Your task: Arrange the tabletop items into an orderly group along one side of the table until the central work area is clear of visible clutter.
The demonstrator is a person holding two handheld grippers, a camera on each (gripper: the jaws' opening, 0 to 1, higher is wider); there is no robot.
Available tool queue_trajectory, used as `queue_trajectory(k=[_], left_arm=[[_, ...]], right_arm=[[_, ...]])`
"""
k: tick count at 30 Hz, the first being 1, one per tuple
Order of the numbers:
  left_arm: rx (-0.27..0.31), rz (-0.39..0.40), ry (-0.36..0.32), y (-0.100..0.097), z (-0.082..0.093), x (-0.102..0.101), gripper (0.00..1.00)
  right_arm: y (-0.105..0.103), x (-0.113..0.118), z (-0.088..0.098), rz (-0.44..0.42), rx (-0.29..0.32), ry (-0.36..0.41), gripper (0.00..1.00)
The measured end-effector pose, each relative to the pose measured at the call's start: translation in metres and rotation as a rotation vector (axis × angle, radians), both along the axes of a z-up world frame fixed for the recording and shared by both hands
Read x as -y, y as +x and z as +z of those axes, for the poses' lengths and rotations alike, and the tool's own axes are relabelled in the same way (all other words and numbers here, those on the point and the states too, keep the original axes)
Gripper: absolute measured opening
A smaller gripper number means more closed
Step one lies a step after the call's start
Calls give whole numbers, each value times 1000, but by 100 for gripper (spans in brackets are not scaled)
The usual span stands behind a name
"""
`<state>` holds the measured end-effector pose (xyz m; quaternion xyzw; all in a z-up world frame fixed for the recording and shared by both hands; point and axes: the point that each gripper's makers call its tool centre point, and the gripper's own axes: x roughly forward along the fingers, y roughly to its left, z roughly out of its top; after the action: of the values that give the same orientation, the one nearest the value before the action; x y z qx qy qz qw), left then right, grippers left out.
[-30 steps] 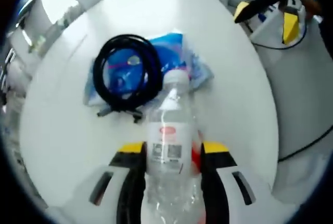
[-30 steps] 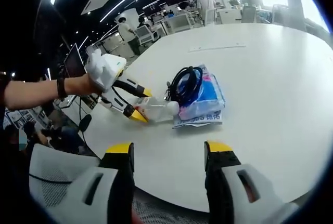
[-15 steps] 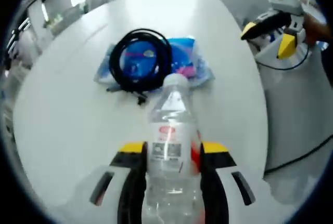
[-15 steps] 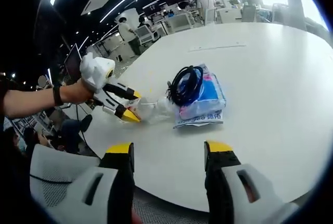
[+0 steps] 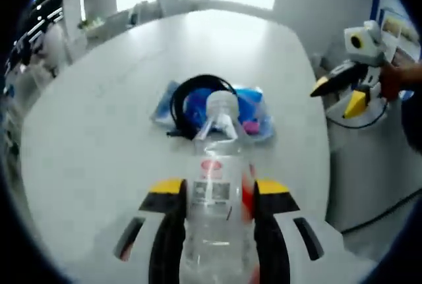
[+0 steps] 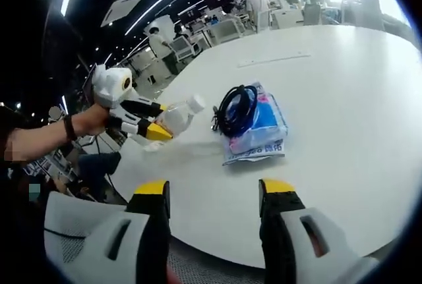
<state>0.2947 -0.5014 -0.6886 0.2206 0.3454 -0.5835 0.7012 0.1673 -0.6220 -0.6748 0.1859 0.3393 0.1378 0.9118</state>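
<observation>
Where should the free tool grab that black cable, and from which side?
Best guess: take the cable by the top of its coil, coming down from above. It lies flat on the blue packet, so its loops stand a little proud, and one tool finger could slip into the open middle. The right tool is open and free; the left tool holds the bottle.

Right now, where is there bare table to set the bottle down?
Bare table stretches beyond and right of the blue packet with the cable coil on it, and along the near edge. The left gripper holds the bottle up left of the packet.
</observation>
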Motion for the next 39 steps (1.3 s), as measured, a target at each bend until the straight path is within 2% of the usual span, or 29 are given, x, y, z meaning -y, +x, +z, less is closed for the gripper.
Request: queue_trajectory(k=[3, 9, 14, 19, 23, 27, 31, 39], left_arm=[[8, 9, -19, 0, 5, 2, 37], [9, 43, -49, 1, 9, 1, 37], [6, 149, -133, 16, 22, 3, 36], [20, 283, -223, 41, 37, 2, 36], [26, 371, -275, 61, 45, -3, 36], [42, 465, -318, 90, 51, -14, 36], [66, 510, -305, 117, 52, -29, 36], [78, 569, -271, 152, 43, -54, 36]], right_arm=[[10, -3, 6, -5, 11, 27, 54], [44, -18, 32, 17, 72, 53, 54], [60, -29, 45, 37, 102, 58, 54], [51, -31, 37, 55, 86, 50, 54], [40, -23, 28, 42, 62, 48, 54], [28, -12, 22, 21, 44, 42, 54], [17, 2, 16, -13, 30, 38, 54], [0, 19, 7, -53, 3, 33, 54]])
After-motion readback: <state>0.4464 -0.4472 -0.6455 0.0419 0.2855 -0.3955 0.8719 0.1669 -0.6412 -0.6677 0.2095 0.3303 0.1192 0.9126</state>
